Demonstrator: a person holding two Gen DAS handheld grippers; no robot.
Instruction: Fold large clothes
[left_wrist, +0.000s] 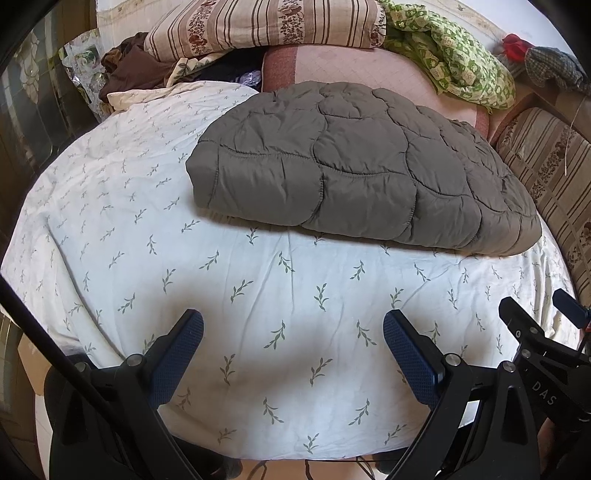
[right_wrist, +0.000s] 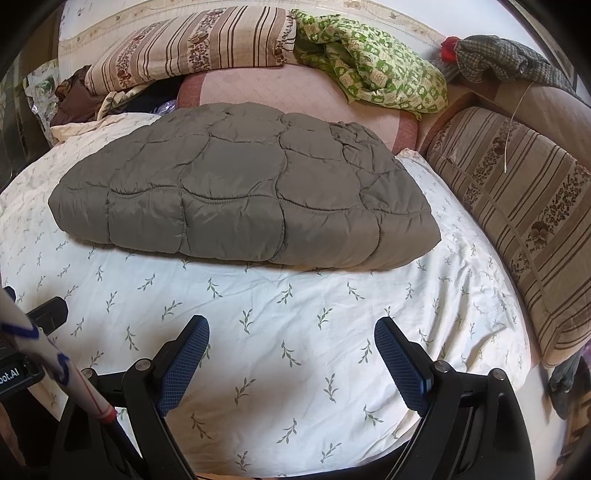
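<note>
A grey-brown quilted padded garment (left_wrist: 354, 170) lies folded into a thick rectangle on the white leaf-print sheet (left_wrist: 184, 280). It also shows in the right wrist view (right_wrist: 236, 192). My left gripper (left_wrist: 293, 325) is open and empty, held above the near part of the sheet, well short of the garment. My right gripper (right_wrist: 291, 332) is open and empty too, also over the sheet in front of the garment. The right gripper's body shows at the right edge of the left wrist view (left_wrist: 543, 354).
Striped floral pillows (right_wrist: 192, 48) and a green patterned cloth (right_wrist: 373, 70) lie at the head of the bed. A pink mattress (right_wrist: 295, 88) shows behind the garment. A striped cushion (right_wrist: 524, 206) lines the right side. Dark clothes (left_wrist: 129, 66) are piled far left.
</note>
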